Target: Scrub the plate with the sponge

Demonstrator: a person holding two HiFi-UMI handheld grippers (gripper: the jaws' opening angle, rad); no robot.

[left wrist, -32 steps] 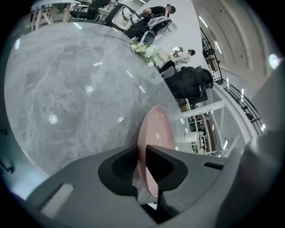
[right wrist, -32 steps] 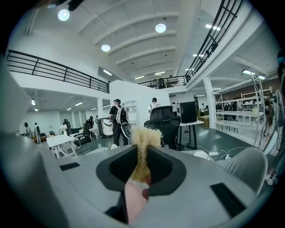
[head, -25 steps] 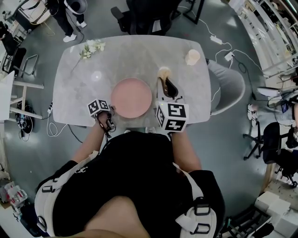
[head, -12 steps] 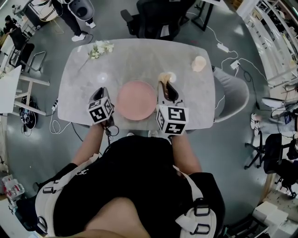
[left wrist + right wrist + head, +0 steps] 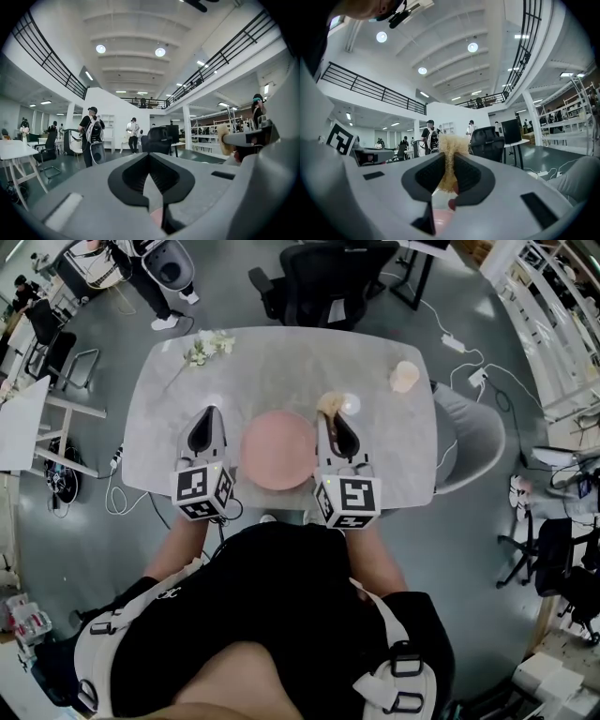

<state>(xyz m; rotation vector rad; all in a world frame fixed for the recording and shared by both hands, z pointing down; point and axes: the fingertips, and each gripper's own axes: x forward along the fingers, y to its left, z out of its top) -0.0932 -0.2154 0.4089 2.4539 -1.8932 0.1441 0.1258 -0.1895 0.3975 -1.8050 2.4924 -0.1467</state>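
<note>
Left gripper view, left tool point(image 5: 149, 160) just closed, nothing between, right tool point(image 5: 448, 161) clamped on the sponge point(image 5: 452, 142)

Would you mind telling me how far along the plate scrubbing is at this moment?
Done: the sponge is clamped in the right gripper. In hand: it hangs beside the pink plate, off it. The left gripper has just closed on nothing. Left, apparently: bringing sponge to plate and scrubbing.
</note>
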